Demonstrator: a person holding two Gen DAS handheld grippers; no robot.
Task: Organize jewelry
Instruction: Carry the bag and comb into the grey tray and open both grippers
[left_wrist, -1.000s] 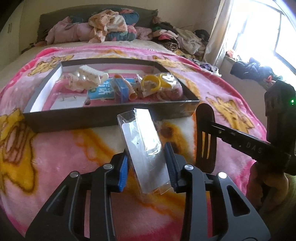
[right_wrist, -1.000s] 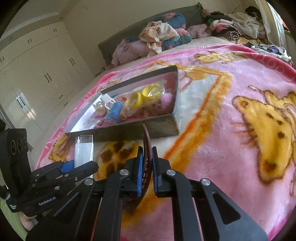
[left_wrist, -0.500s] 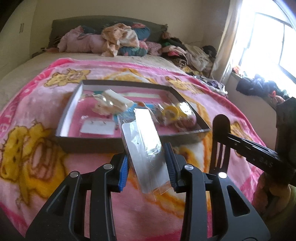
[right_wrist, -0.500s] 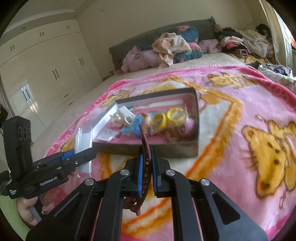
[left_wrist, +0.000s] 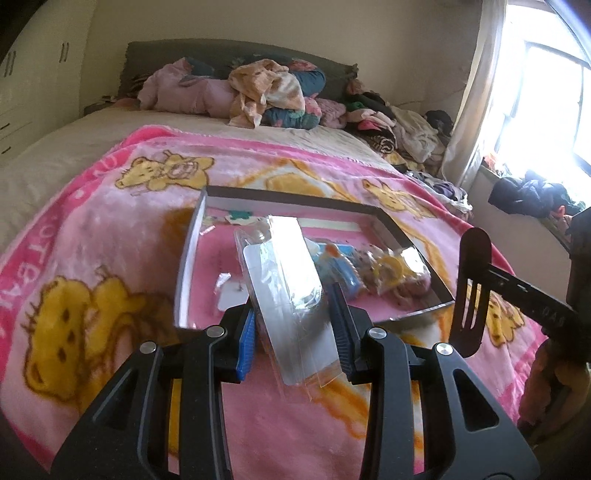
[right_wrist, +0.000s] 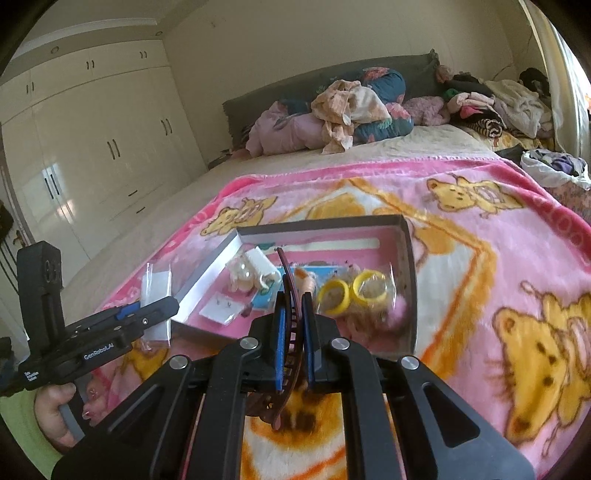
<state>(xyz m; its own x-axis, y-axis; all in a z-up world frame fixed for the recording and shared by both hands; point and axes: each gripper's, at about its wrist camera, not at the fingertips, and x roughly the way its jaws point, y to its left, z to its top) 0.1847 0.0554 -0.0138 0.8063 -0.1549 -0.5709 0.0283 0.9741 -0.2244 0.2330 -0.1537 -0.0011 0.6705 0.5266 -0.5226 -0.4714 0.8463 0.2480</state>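
Observation:
A shallow grey box (left_wrist: 295, 197) (right_wrist: 406, 258) lies on the pink bear blanket, holding yellow bangles (right_wrist: 351, 291), a blue item (left_wrist: 345, 275), a small earring card (right_wrist: 218, 308) and other trinkets. My left gripper (left_wrist: 293, 326) is shut on a clear plastic packet with a white card (left_wrist: 284, 291), held above the box's near edge. My right gripper (right_wrist: 293, 332) is shut on a brown curved hair clip (right_wrist: 291, 325), held edge-on above the blanket before the box. The clip (left_wrist: 472, 291) also shows at the right of the left wrist view. The left gripper (right_wrist: 147, 314) with its packet (right_wrist: 157, 291) shows at left.
The pink blanket (right_wrist: 517, 258) covers the near half of the bed. Piled clothes and pillows (left_wrist: 266, 92) lie by the headboard, more clothes (left_wrist: 402, 129) at the far right. White wardrobes (right_wrist: 92, 147) stand to the left, and a bright window (left_wrist: 546, 110) to the right. A hand (right_wrist: 55, 410) grips the left handle.
Both grippers have risen with their loads still held. The box now sits lower and more from above in both views, and more of the room shows.

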